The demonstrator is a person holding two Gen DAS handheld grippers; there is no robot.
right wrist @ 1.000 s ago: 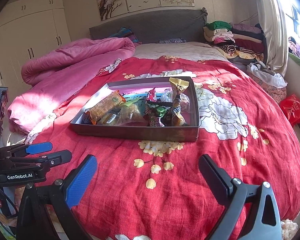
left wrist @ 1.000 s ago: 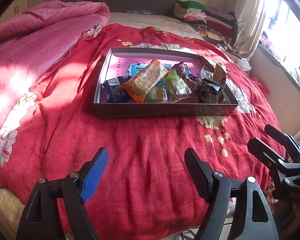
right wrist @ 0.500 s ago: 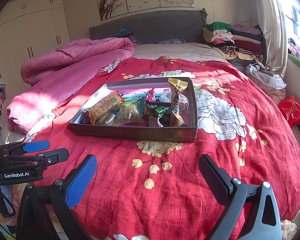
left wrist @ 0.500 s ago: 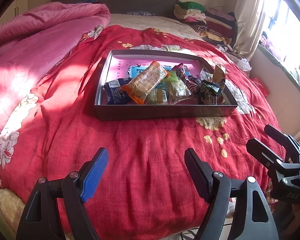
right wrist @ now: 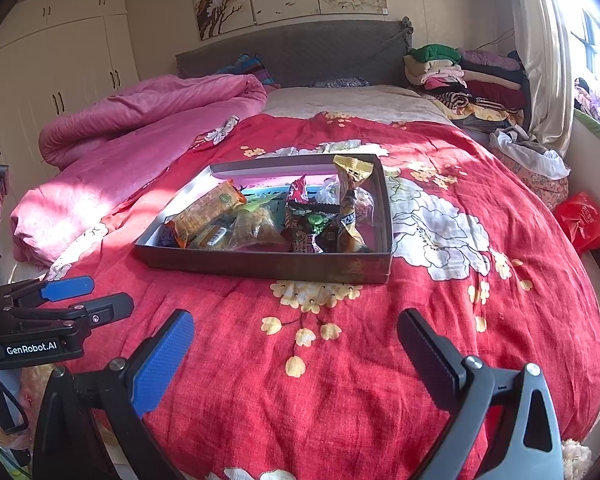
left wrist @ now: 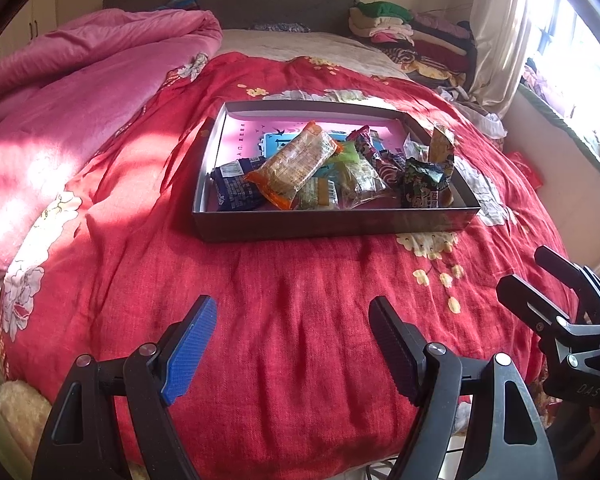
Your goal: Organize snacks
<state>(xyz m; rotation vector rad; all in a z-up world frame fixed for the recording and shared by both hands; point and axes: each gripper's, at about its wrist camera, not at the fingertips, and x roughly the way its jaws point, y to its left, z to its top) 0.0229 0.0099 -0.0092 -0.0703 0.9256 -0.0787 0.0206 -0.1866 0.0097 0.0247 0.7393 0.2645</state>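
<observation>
- Left wrist view: the left gripper (left wrist: 290,344) hangs over the near part of the red bedspread (left wrist: 300,280), jaws spread wide and holding nothing. The shallow dark box (left wrist: 332,222) sits well ahead of it in the middle of the bed.
- The snacks lie heaped inside the box: a dark blue packet (left wrist: 236,190) at the near left, an orange-ended cracker pack (left wrist: 296,162) lying slantwise over the pile, a dark green pouch (left wrist: 424,184) and a gold wrapper (left wrist: 442,152) propped upright at the right end.
- No packet shows on the bedspread outside the box. That fits a finished gathering, or a jumble waiting to be sorted; I cannot tell which.
- Right wrist view: the right gripper (right wrist: 296,354) also stands wide open and empty, near the bed's front edge, with the left gripper just beside it at the frame's left.
- If any packet is to be handled, my judgement is to take a top one by a crimped end, since the wrappers overlap and would drag their neighbours.
- The box rests on soft bedding, so pressing on its wall would tip it.
</observation>
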